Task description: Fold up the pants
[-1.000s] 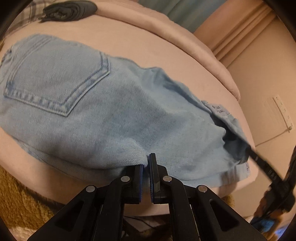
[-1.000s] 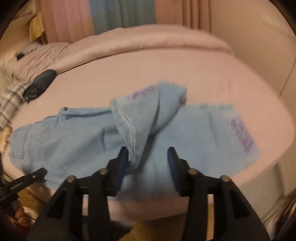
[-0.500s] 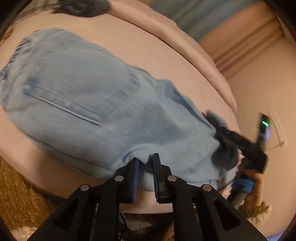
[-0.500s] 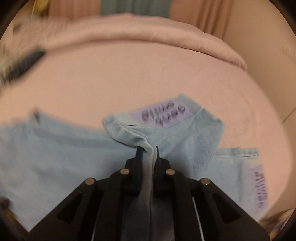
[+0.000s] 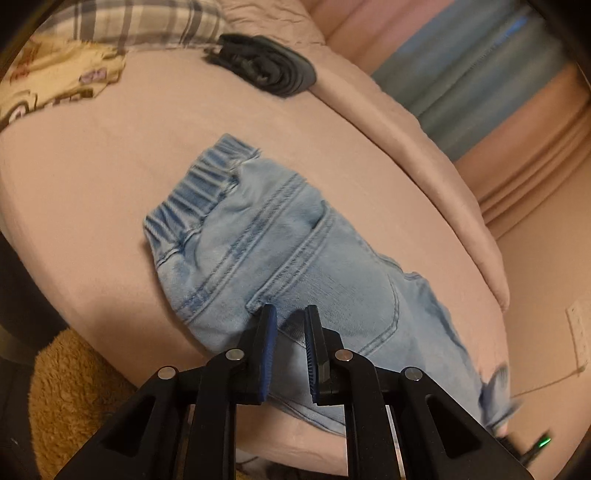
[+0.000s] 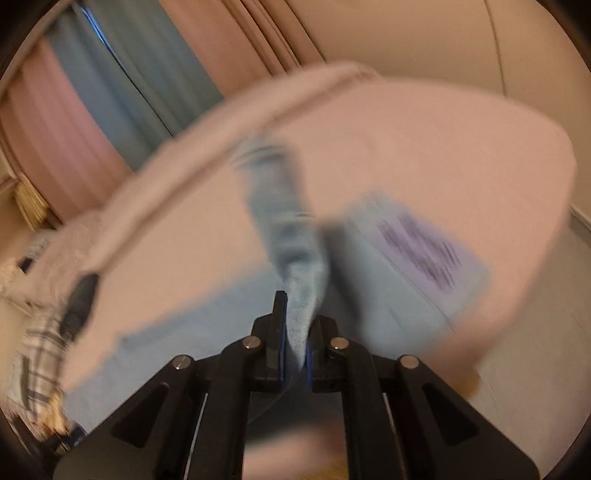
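Observation:
Light blue denim pants (image 5: 295, 240) lie on the pink bed (image 5: 110, 147), elastic waistband toward the upper left. My left gripper (image 5: 291, 317) sits at their near edge. A fold of denim runs between its narrowly parted pads, and it looks pinched. In the blurred right wrist view, my right gripper (image 6: 297, 315) pinches a raised ridge of pant leg (image 6: 284, 221). Its jaws are opening slightly, with the cloth still pressed between them. A leg end with a purple label (image 6: 417, 251) lies to the right on the bed (image 6: 461, 155).
A dark rolled garment (image 5: 266, 70), plaid cloth (image 5: 140, 22) and a cream printed cloth (image 5: 55, 77) lie at the bed's far side. A brown fuzzy rug (image 5: 66, 387) is below the near edge. Curtains (image 5: 480, 74) and a wall outlet (image 5: 578, 332) stand at the right.
My right gripper went from wide open to shut on a fold of pant leg and swung with it. The left view shifted from the back pocket to the waistband, and the pants look more bunched.

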`<state>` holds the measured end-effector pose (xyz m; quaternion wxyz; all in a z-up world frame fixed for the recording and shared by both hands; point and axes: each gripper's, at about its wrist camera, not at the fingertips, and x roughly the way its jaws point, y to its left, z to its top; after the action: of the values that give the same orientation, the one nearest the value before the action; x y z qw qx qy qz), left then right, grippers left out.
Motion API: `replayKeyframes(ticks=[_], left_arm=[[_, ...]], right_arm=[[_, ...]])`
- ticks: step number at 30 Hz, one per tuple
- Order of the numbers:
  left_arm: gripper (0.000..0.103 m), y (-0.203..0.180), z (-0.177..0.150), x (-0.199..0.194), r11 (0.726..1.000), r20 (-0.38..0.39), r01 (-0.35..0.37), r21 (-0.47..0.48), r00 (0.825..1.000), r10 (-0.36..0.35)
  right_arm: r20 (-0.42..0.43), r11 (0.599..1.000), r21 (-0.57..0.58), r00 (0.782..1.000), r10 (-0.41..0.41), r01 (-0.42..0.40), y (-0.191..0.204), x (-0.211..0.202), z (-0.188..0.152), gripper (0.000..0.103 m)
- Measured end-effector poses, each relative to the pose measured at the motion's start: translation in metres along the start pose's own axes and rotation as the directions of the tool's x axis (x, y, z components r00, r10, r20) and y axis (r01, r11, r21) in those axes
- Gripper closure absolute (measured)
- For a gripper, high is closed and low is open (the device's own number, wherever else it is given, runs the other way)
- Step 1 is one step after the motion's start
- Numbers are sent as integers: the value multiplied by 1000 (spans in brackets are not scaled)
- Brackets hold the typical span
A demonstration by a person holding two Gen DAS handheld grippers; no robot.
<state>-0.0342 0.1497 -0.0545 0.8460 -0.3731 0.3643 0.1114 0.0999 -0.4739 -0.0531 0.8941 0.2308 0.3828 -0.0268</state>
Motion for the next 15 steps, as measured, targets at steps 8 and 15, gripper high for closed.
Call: replayKeyframes(ticks=[8,15], left_arm=[[95,-7,0,-1,996,70,-34,81,997,28],[103,-5,5,-9,992,117,-83,98,991,71]], right_arm=[[-32,1000,21,999,8,-7,-20,3,-6,77],[10,988,155,1000,-1,-1,-34,-8,-1,81]])
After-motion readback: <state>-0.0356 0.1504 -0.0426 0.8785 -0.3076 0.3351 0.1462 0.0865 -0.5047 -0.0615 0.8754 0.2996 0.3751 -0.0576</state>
